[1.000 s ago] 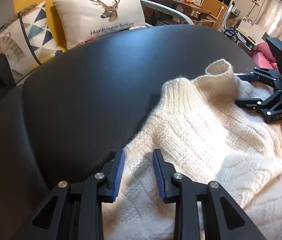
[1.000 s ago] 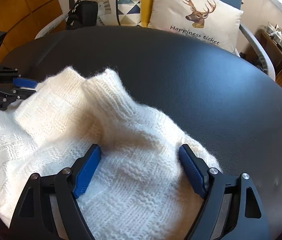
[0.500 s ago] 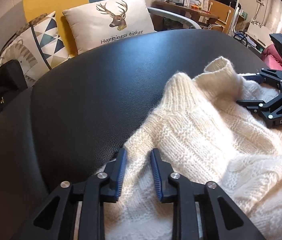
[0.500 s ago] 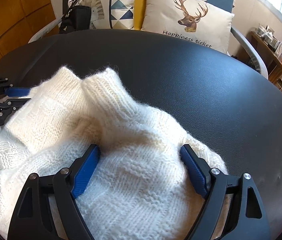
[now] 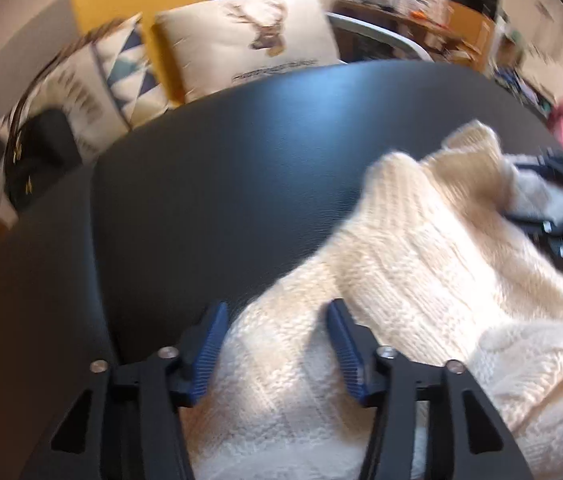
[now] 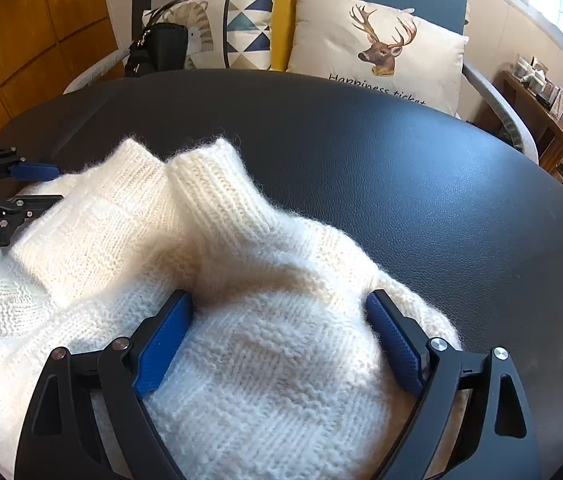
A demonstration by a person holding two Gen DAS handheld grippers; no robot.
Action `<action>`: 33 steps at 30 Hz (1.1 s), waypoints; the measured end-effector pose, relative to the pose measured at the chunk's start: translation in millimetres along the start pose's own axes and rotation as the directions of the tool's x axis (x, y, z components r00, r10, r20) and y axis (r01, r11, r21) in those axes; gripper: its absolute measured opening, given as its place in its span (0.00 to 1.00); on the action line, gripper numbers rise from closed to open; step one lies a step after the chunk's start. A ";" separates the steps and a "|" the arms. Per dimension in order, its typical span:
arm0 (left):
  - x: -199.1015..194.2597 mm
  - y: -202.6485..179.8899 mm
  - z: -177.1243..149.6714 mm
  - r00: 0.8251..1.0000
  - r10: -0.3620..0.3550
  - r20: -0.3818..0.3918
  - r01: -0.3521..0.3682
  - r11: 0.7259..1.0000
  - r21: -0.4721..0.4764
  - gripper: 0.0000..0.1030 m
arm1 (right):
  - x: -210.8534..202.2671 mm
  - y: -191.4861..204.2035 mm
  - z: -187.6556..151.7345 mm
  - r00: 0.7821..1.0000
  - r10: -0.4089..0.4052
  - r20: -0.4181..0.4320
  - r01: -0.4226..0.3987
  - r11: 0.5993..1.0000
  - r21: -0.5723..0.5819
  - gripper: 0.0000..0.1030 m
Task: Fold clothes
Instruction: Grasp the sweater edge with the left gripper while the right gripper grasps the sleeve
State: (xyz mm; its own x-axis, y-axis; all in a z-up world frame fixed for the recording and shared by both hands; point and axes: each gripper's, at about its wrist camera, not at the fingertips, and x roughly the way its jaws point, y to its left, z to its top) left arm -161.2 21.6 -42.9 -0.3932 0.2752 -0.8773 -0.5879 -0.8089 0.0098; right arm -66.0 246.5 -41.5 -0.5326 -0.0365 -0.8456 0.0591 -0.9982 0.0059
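Observation:
A cream knitted sweater lies bunched on the black table, its ribbed collar pointing toward the far side. My right gripper rests down on the sweater's right part. Its jaws are wide and opening, with a mound of knit between the blue pads. In the blurred left wrist view, my left gripper sits over the left edge of the sweater. Its jaws are opening too, and a fold of knit lies loose between them. Each gripper shows in the other's view: the left gripper and the right gripper.
Behind the table's far edge stands a chair with a deer pillow, a triangle-pattern pillow and a black bag. A wooden shelf with small items is at the right. Bare tabletop stretches beyond the sweater.
My left gripper's jaws first narrowed on the sweater's edge, then spread wide apart, and its view swung and blurred. My right gripper stayed put, its jaws a little wider.

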 end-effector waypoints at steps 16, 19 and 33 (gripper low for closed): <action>9.8 -4.2 -9.7 0.996 0.013 0.086 -0.013 1.000 0.004 0.61 | -1.8 -9.3 7.5 0.995 0.018 -0.101 -0.016 1.000 0.017 0.88; 8.1 -8.1 -10.8 0.996 -0.001 0.094 -0.001 1.000 0.021 0.52 | 1.4 -1.8 4.8 0.995 -0.015 -0.096 0.014 1.000 -0.010 0.87; -0.7 -32.1 -8.4 0.993 -0.009 0.119 0.008 1.000 0.012 0.09 | -11.0 -0.6 -8.7 0.997 -0.026 0.073 0.019 0.995 0.094 0.27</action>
State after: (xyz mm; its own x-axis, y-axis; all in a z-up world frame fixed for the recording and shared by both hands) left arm -136.1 43.1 -46.6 -0.4690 0.3425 -0.8141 -0.5993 -0.8005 0.0086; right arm -52.9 247.9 -36.8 -0.5941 -0.0137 -0.8043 -0.0308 -0.9987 0.0398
